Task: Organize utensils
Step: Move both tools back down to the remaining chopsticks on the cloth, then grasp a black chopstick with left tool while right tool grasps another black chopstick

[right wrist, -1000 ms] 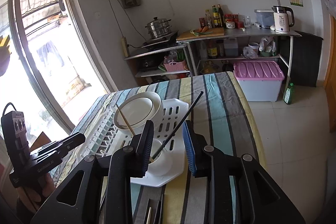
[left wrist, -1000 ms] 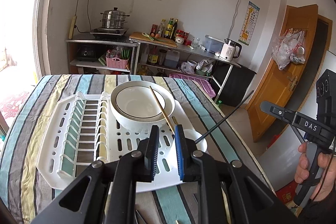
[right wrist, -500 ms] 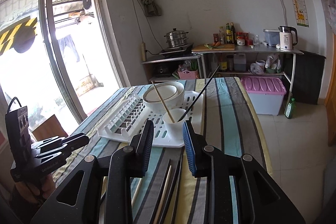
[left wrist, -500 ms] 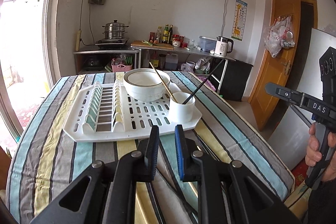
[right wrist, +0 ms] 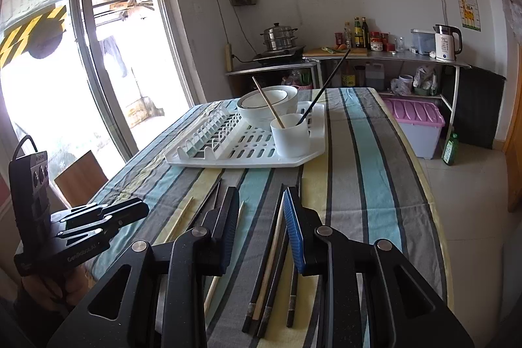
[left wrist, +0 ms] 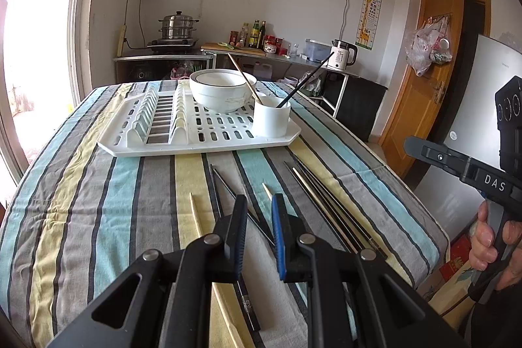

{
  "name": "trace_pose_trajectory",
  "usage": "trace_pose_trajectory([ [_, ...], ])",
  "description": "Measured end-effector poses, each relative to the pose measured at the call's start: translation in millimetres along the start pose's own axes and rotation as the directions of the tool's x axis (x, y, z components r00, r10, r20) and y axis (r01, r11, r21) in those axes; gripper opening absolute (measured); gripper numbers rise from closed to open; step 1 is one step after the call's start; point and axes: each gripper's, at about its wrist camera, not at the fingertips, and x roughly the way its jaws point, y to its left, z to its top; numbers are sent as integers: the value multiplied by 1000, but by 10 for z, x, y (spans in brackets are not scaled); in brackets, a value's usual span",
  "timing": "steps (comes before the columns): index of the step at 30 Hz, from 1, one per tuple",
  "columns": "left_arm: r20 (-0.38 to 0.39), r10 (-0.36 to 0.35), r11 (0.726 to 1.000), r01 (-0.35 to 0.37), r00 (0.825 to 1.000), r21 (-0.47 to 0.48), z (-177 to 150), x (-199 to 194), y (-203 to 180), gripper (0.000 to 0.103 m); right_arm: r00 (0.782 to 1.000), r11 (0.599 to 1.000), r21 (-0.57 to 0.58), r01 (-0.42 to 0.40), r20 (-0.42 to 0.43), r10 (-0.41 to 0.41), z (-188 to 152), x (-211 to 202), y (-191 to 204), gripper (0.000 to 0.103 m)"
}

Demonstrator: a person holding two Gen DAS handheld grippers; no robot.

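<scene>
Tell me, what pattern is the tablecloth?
Stripes of grey, light blue and pale yellow on the tablecloth; left wrist view.

On the striped tablecloth (left wrist: 107, 217) sits one white dish rack (left wrist: 199, 137). On the rack stand one white cup (left wrist: 271, 119) and a stack of two bowls (left wrist: 223, 90). The cup holds two chopsticks: one wooden (left wrist: 243, 77), one black (left wrist: 305, 82). Nearer than the rack lie about seven loose chopsticks: three wooden (left wrist: 195, 214), about four black (right wrist: 266, 266).
</scene>
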Motion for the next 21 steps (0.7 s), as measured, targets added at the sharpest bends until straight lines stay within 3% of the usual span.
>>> trace_pose_trajectory([
  [10,-48,29,999,-30,998,-18,-61,158,77,16,998,1000,-6,-7,-60,7,-72,224,6,27],
  [21,-157,54,998,-58,986,-26,-48,566,171,16,980,1000,-23,-17,-199,12,-155,813,-11,19],
])
